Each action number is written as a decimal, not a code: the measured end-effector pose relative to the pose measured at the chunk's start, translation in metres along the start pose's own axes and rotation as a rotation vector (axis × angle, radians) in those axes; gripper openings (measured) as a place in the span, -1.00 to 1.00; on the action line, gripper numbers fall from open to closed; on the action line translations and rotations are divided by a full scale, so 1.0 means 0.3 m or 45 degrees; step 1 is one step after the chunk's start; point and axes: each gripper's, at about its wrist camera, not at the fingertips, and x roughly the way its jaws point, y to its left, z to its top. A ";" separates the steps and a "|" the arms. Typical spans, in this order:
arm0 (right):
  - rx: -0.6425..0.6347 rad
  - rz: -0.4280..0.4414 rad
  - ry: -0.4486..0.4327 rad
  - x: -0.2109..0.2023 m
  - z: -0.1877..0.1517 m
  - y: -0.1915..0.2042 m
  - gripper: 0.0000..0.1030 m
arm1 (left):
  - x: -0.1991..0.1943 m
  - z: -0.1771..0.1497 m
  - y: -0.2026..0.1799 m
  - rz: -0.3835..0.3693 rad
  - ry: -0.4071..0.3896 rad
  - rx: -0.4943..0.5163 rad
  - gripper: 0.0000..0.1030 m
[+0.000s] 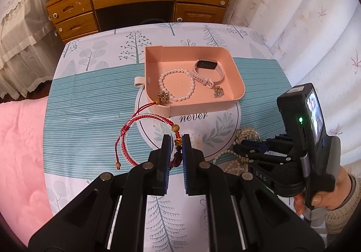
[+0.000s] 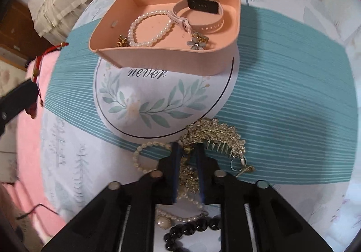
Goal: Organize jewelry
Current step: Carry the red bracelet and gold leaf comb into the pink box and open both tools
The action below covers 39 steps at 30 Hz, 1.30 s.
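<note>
A pink tray stands mid-table and holds a pearl bracelet, a pink smartwatch and two flower brooches. My left gripper is shut on a red cord bracelet, gripping its beaded end; the cord loops to the left, one strand reaching the tray's corner. My right gripper is shut on a gold rhinestone piece within a jewelry heap. A gold leaf hair comb lies just ahead of it.
A pearl strand, a large pearl and black beads lie under the right gripper. A pink quilt lies to the left. A wooden dresser stands behind the table, curtains to the right.
</note>
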 end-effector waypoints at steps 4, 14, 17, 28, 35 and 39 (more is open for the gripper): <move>-0.043 -0.007 -0.027 -0.007 -0.015 0.017 -0.82 | 0.001 -0.002 0.003 0.001 -0.001 0.000 -0.86; -0.052 0.070 -0.174 -0.226 -0.051 0.007 -0.83 | -0.040 0.024 0.028 -0.007 -0.038 -0.025 -0.86; -0.061 0.102 -0.246 -0.312 -0.027 0.012 -0.83 | -0.051 0.041 0.025 -0.020 -0.054 -0.039 -0.86; 0.062 0.187 -0.441 -0.404 0.230 -0.009 -0.83 | 0.021 0.194 0.030 -0.079 -0.146 -0.201 -0.86; 0.106 0.208 -0.472 -0.344 0.412 -0.017 -0.83 | 0.227 0.235 0.039 -0.111 -0.072 -0.284 -0.86; 0.094 0.217 -0.472 -0.288 0.457 -0.007 -0.83 | 0.321 0.246 0.020 -0.088 -0.068 -0.262 -0.86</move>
